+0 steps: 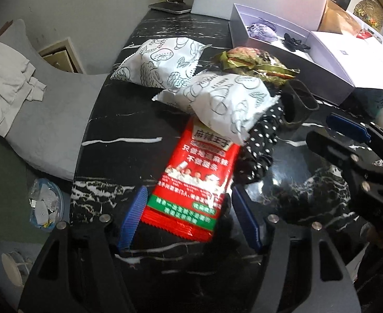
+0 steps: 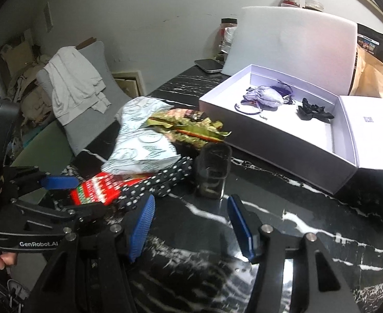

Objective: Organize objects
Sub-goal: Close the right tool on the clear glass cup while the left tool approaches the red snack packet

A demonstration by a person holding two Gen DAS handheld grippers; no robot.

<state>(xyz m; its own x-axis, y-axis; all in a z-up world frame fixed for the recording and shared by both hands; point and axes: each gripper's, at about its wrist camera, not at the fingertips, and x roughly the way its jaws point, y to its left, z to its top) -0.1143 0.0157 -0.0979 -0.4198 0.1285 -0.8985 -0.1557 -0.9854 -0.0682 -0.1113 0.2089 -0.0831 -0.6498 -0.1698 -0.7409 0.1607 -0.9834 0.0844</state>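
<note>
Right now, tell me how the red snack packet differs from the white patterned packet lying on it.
The red snack packet is flat, bright red and lies on the table; the white patterned packet is puffy, white with line drawings, and overlaps the red packet's far end. The red one sits between the left gripper's open jaws; the white one doesn't. Both are sealed.

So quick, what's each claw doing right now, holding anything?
Left gripper: open, straddling the red snack packet, not squeezing it.
Right gripper: open, empty, above the black marble table.

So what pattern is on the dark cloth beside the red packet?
White polka dots on the black cloth, clearest in the left wrist view.
</note>
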